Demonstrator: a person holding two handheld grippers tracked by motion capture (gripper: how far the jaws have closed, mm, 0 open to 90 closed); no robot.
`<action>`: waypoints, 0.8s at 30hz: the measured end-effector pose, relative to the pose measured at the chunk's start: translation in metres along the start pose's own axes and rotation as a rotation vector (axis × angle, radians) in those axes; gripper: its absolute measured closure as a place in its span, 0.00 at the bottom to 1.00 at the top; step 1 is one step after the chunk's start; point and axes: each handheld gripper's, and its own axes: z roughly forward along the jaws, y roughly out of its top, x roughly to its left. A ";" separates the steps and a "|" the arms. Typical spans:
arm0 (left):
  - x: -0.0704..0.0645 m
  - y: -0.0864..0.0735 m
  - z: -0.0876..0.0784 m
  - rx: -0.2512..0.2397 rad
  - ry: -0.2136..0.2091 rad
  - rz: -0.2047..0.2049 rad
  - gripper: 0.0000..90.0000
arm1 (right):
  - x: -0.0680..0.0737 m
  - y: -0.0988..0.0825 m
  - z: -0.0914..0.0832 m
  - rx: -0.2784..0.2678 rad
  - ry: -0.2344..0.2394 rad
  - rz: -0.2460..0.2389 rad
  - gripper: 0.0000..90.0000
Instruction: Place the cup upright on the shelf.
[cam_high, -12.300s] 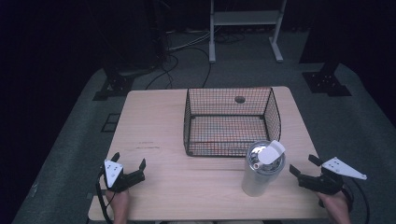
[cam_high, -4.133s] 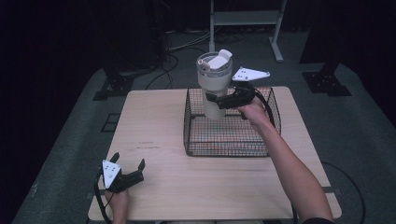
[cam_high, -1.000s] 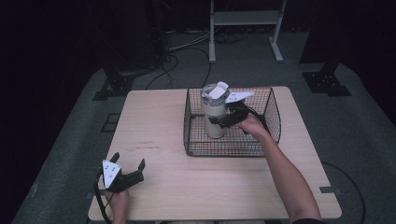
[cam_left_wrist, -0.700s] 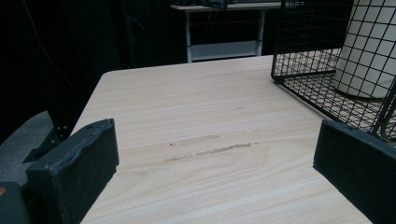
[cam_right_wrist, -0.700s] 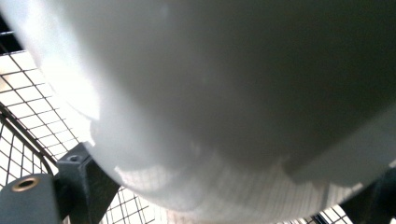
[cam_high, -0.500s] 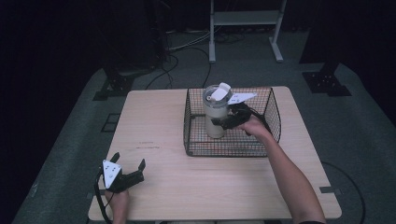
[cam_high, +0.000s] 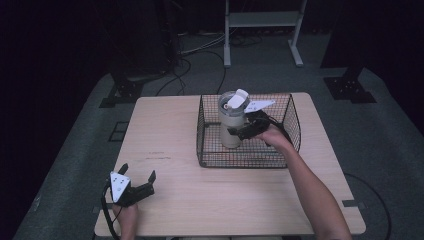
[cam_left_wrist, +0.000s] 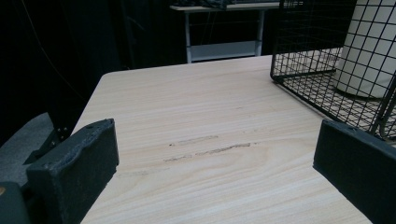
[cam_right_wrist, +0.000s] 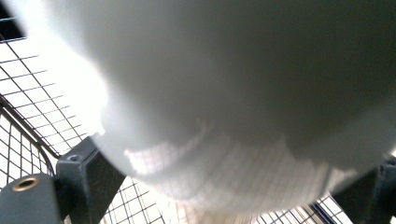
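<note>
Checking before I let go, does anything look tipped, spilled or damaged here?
Nothing stands out. The tumbler stands upright inside the wire basket, held by the right gripper; the left gripper rests open on the table.

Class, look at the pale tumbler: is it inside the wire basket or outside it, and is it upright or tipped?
Inside and upright. The tumbler stands behind the basket mesh, lid on top, with the right gripper clamped on its side.

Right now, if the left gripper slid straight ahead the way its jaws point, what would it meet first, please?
Probably bare table first. The left gripper, jaws open, aims up the tabletop; the wire basket holding the white tumbler sits to the right of that line, though depth is hard to judge.
</note>
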 end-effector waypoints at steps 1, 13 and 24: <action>0.000 0.000 0.000 0.000 0.000 0.000 0.00 | 0.000 0.000 -0.001 0.003 -0.001 0.005 0.09; 0.000 0.000 0.000 -0.005 -0.001 -0.005 0.00 | 0.005 0.002 -0.011 0.055 -0.027 0.035 0.10; 0.000 0.000 0.000 0.000 0.003 0.000 0.00 | 0.006 -0.005 -0.034 0.044 -0.079 0.125 0.10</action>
